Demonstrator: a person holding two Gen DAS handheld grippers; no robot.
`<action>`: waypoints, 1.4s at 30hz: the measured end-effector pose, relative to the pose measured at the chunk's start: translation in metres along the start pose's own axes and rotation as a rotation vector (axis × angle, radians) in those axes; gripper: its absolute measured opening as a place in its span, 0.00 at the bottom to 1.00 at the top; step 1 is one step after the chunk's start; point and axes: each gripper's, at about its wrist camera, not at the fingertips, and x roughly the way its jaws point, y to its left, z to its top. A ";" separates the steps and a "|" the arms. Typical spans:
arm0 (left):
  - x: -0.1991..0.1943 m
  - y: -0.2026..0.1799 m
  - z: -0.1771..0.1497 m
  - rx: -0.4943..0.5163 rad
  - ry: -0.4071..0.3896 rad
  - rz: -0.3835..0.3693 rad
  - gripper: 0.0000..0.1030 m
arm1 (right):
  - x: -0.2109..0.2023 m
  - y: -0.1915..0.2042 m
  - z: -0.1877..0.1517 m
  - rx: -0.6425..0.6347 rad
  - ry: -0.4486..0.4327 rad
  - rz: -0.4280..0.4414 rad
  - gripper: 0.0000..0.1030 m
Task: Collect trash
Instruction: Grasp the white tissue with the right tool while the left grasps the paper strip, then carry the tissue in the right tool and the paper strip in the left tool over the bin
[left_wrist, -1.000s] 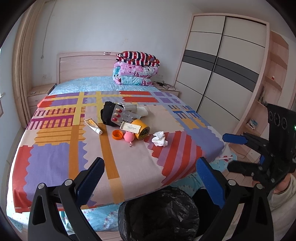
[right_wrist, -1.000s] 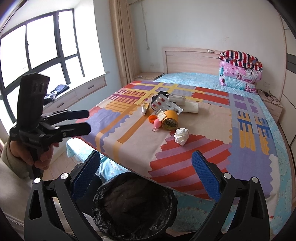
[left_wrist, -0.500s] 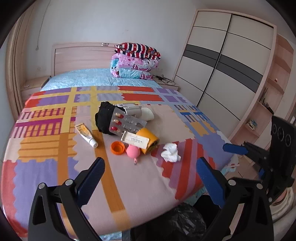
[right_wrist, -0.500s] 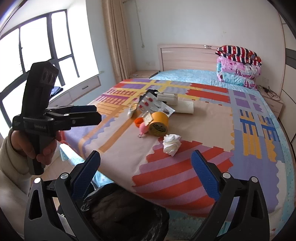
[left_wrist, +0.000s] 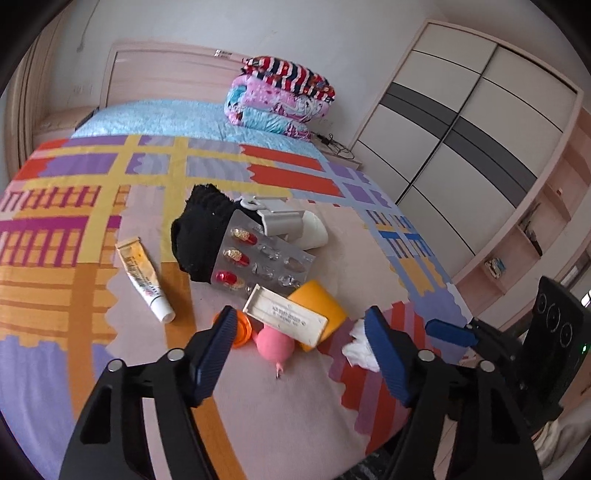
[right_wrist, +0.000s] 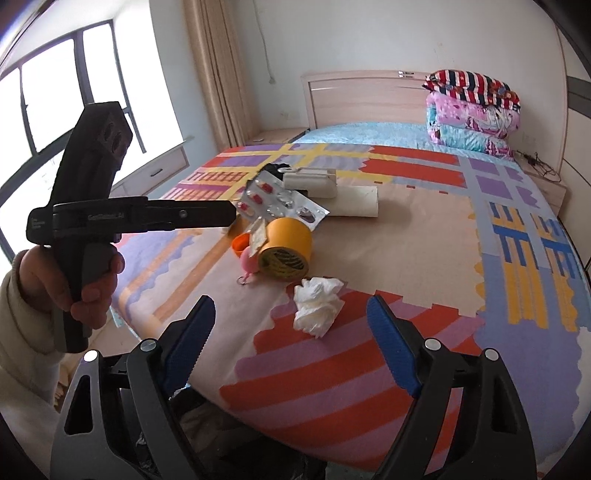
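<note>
Landmark: I take the tape roll (left_wrist: 318, 308) as my fixed point; the clutter sits in one pile around it on the bed (left_wrist: 74, 295), within reach from the foot end.
Tube (left_wrist: 144, 275): well left of the roll, lying flat and apart from the pile.
Left gripper (left_wrist: 295, 350): I hold it just short of the roll, aimed at the pink ball (left_wrist: 275, 342); jaws closing, nothing between them yet.
Orange cap (left_wrist: 242, 328): left of the roll, beside the ball.
Blister pack (left_wrist: 264, 264): behind the roll, propped on a black cloth (left_wrist: 201, 236).
Tissue (right_wrist: 317, 301): right of the roll, alone on the cover, so I judge it the easiest pick.
Right gripper (right_wrist: 290, 338): I line it up on the tissue; jaws closing, empty.
Bin bag (right_wrist: 207, 435): below the bed edge, nearer than the roll, ready for drops.
</note>
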 end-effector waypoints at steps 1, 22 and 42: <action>0.004 0.002 0.001 -0.010 0.003 0.000 0.64 | 0.003 -0.002 0.001 0.002 0.001 0.002 0.81; 0.042 0.016 0.004 -0.073 0.053 -0.015 0.57 | 0.045 -0.015 -0.010 0.035 0.071 -0.011 0.41; 0.005 0.009 -0.005 -0.062 0.015 -0.028 0.56 | 0.033 -0.010 -0.005 0.044 0.055 0.007 0.22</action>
